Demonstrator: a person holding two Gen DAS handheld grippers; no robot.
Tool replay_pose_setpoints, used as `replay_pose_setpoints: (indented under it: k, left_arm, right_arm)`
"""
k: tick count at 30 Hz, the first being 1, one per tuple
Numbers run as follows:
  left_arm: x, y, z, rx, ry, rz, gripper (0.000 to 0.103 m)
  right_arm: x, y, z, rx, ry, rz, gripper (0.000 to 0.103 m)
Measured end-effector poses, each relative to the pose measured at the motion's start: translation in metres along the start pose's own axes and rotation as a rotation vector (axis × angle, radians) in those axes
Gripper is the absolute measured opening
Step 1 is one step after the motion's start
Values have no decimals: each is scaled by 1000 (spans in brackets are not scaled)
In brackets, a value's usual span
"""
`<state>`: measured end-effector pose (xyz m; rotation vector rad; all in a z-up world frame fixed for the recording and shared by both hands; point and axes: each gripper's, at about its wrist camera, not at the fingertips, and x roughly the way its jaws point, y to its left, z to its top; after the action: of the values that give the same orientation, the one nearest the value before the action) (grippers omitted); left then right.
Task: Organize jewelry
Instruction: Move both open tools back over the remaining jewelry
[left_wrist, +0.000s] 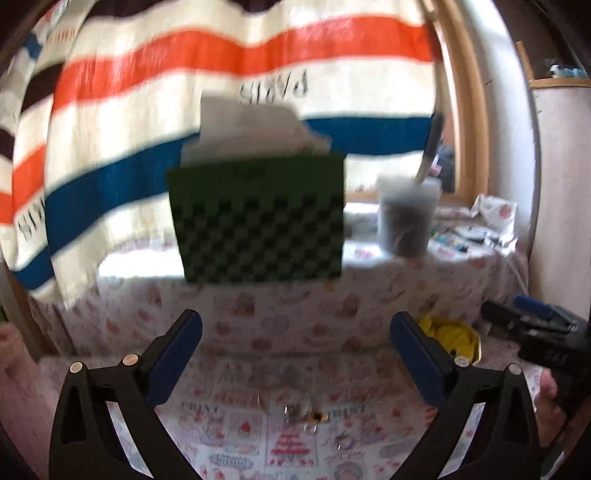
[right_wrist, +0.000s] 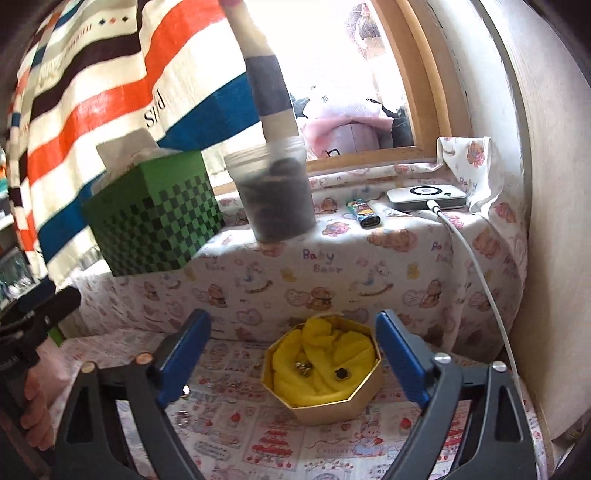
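A gold octagonal box (right_wrist: 325, 406) lined with yellow cloth (right_wrist: 332, 354) sits on the patterned tablecloth; two small jewelry pieces (right_wrist: 341, 374) lie on the cloth inside. My right gripper (right_wrist: 293, 358) is open, just in front of and above the box. Loose rings and small jewelry (left_wrist: 304, 415) lie on the cloth below my open left gripper (left_wrist: 295, 354). More loose pieces (right_wrist: 183, 419) show left of the box. The box (left_wrist: 454, 339) shows partly behind the left gripper's right finger. The other gripper (left_wrist: 535, 325) is at the right edge.
A green checkered tissue box (right_wrist: 155, 221) and a plastic cup of dark material (right_wrist: 275, 199) stand on the raised ledge. A white device (right_wrist: 424, 197) with a cable and a lighter (right_wrist: 364, 214) lie further right. A striped towel (left_wrist: 184, 85) hangs behind.
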<state>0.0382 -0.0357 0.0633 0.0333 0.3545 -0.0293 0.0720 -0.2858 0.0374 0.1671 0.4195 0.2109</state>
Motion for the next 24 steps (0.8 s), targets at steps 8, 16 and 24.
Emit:
replay_pose_setpoints:
  k: [8, 16, 24]
  left_arm:
    - [29, 13, -21, -33, 155, 1, 101]
    - [35, 11, -28, -37, 198, 17, 101]
    - [42, 13, -31, -46, 235, 10, 101]
  right_arm:
    - [6, 10, -7, -68, -7, -76, 101]
    - [6, 4, -6, -45, -3, -87, 102]
    - [8, 7, -10, -67, 3, -122, 102]
